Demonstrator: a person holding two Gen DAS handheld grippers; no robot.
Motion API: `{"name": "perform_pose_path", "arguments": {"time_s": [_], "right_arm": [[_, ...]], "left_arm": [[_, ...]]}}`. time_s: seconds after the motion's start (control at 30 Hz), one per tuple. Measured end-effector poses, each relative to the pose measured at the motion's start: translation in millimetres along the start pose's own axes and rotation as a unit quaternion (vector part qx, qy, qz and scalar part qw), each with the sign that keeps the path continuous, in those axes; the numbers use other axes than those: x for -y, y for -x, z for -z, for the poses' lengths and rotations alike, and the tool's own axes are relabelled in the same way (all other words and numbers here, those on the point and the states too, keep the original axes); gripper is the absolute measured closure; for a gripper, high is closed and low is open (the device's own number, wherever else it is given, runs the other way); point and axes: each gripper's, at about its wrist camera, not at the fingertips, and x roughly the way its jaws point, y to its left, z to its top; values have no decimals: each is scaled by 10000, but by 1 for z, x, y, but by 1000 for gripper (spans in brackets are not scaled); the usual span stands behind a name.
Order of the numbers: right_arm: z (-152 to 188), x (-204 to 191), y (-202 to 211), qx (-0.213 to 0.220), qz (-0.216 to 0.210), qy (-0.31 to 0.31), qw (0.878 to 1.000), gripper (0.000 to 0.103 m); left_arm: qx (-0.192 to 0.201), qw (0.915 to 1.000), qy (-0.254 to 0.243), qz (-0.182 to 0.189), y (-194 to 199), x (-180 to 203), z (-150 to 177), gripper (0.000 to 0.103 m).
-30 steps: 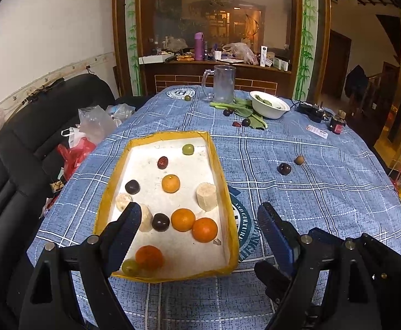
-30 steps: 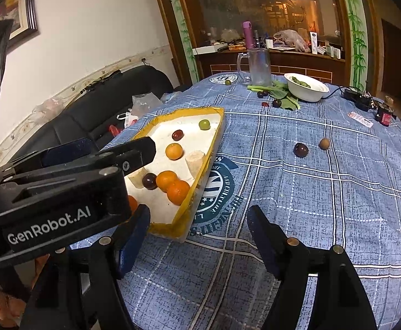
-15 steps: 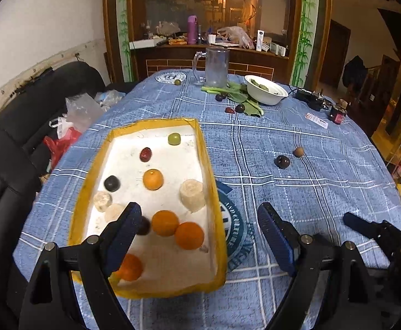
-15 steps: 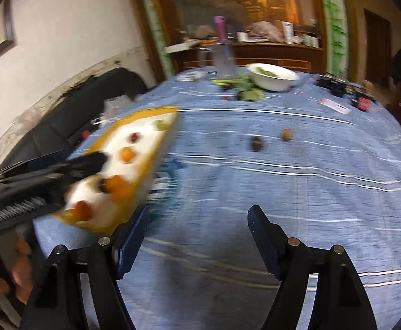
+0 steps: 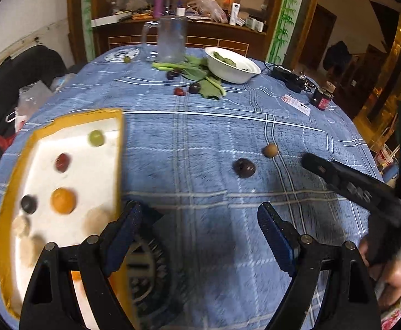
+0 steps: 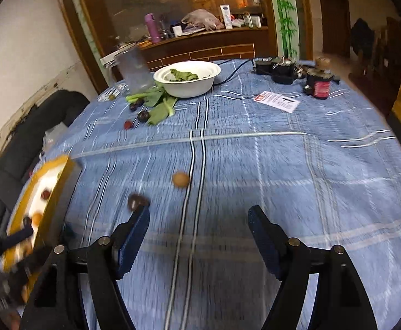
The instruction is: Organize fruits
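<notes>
Left tool: has swung right since a second ago — the yellow-rimmed tray now sits at the left edge of its view, no longer centred; jaws spread wide, holding nothing, above the blue checked cloth of the bench.
Right tool: has moved off the tray and out over the open cloth; jaws wide apart and empty — its left fingertip shows just below the dark plum, contact not clear through the blur.
Loose fruit: the dark plum and a small tan fruit lie near each other on the cloth, well apart from the tray.
Tray contents: green fruit, red fruit, orange, dark fruit, pale blurred pieces nearer the camera.
Far end: white bowl with greens, more small fruit beside leaves.
</notes>
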Motion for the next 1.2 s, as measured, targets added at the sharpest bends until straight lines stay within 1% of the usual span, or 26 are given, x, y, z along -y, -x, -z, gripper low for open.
{"name": "perform_pose_path", "arguments": {"time_s": [0.1,0.13,0.17,0.3,0.4,0.5,0.6,0.63,0.7,0.77,0.8,0.83,0.9,0.93,0.97,1.03,1.13,1.17,1.2], "right_arm": [[-16,1,-34,-214,-138,-152,9996,40],[-19,1,-44,-304,-176,-161,9993,47],[-22,1,-53,-365,-190,-157,9990,51],[-25,-3,-75,-470,-204,-37,9987,52],[-23,-8,-76,-394,-174,159,9989,52],[-22,-8,-77,-353,-187,209,9990,52],[-24,-7,-78,-324,-199,235,9990,52],[-24,-6,-78,-315,-218,210,9990,52],[-26,-8,-74,-228,-160,295,9992,52],[-26,-13,-64,12,12,513,9987,52],[-26,-16,-58,141,59,608,9980,52],[-26,-21,-51,298,97,706,9970,52],[-25,-31,-37,549,104,857,9948,51],[-23,-40,-29,674,70,969,9930,50],[-21,-47,-24,740,44,1036,9919,48],[-14,-69,-9,837,-59,1174,9895,44],[2,-105,9,813,-381,1434,9856,36],[9,-116,16,782,-476,1511,9843,33],[18,-129,23,716,-585,1585,9830,33]], "left_arm": [[-101,9999,-85,-6,-20,10,-10,18],[-132,9998,-115,-18,-28,13,-12,18],[-146,9998,-142,-26,-33,16,-14,18],[-227,9995,-230,5,-55,22,-20,18],[-254,9994,-240,-19,-65,22,-21,18],[-317,9992,-216,-64,-76,22,-21,18],[-370,9991,-220,-32,-83,22,-19,18],[-291,9992,-271,-23,-80,23,-19,18],[182,9987,-418,-249,-61,27,-19,18],[872,9931,-524,-589,-29,26,-18,17],[1218,9879,-522,-803,-11,24,-16,17],[1527,9821,-484,-988,8,20,-13,9],[2073,9683,-354,-1344,42,10,-8,0],[2384,9581,-271,-1564,62,4,-3,0],[2634,9494,-182,-1702,81,-3,2,0],[2899,9422,-34,-1681,108,-15,8,0],[2638,9471,603,-1728,128,-42,16,0],[2608,9499,700,-1577,131,-48,17,0],[2496,9554,781,-1374,133,-55,18,0]]}}
